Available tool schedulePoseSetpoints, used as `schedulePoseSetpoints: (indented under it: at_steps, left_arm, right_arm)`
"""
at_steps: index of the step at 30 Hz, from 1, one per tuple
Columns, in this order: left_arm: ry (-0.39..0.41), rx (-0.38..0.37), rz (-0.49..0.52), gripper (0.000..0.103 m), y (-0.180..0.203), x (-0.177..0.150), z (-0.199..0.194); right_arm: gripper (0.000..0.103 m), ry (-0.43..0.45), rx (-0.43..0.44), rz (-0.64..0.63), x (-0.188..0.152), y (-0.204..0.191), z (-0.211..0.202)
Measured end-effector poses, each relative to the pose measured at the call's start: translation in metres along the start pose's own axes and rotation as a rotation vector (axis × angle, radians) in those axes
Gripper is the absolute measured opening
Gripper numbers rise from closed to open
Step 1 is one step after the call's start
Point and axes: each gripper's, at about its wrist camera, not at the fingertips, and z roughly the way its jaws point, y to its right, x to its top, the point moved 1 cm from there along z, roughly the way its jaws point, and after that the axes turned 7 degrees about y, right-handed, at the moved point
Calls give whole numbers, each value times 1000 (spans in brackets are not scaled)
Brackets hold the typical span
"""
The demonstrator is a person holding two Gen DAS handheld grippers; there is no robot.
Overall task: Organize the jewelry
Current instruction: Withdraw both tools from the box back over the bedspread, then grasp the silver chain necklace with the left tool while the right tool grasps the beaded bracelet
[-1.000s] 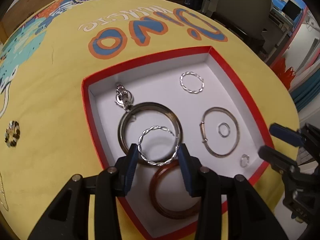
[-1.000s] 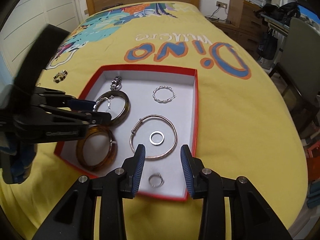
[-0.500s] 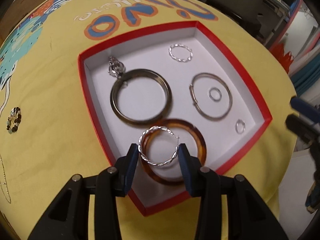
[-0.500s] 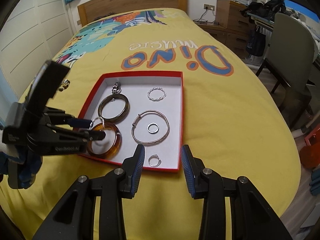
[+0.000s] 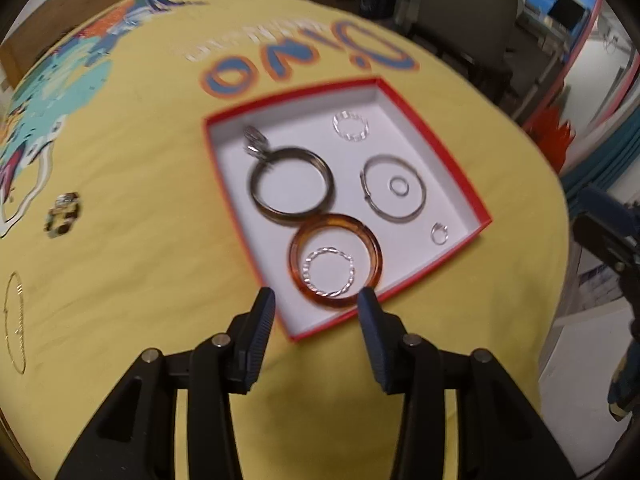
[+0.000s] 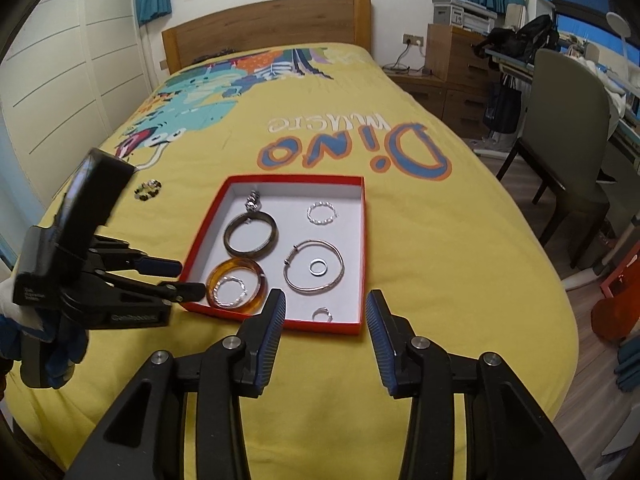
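A red box with a white floor (image 5: 448, 168) (image 6: 362, 240) lies on the yellow bedspread. Inside it are a dark bangle (image 5: 290, 184) (image 6: 250, 234), an amber bangle (image 5: 335, 260) (image 6: 237, 286), a thin silver bangle (image 5: 394, 188) (image 6: 314, 267), small rings and a twisted silver hoop (image 5: 350, 126). A second twisted silver hoop (image 5: 329, 271) (image 6: 230, 291) lies inside the amber bangle. My left gripper (image 5: 316, 304) (image 6: 180, 278) is open and empty, just off the box's near left corner. My right gripper (image 6: 326, 304) is open and empty in front of the box.
A beaded bracelet (image 5: 62, 216) (image 6: 148, 190) and a thin gold chain (image 5: 16, 320) lie on the bedspread left of the box. A chair (image 6: 572, 120) and desk stand right of the bed. The wooden headboard (image 6: 268, 28) is at the far end.
My left gripper has let go of the twisted silver hoop, which now lies inside the amber bangle. Both grippers have pulled back from the box.
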Motion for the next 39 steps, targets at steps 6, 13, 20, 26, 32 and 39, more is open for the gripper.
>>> schedulePoseSetpoints:
  at_steps: [6,13,20,26,32,39]
  left_arm:
    - [136,30,-85,41,-40,-17,-72]
    - [256,115,-193,41,-104,-62,-156]
    - [333,242,-299,41,-170,-125,-218]
    - [324,324,-395,41,-229,-172,-236]
    - [303,344,-465,41,-270,-194,-223]
    - [247,346,-498,51,-312,-189,-172]
  right_arm:
    - [42,41,15,6,8,-17,-21]
    - [42,82,74,-5,16,-55,-42]
    - [44,100,131,-37,20,-104,-56]
    - [47,84,184,-99,21,-146,-47]
    - [47,26,233,-147,21,-181,-13]
    - [62,-67,286,-200,25,-222,57]
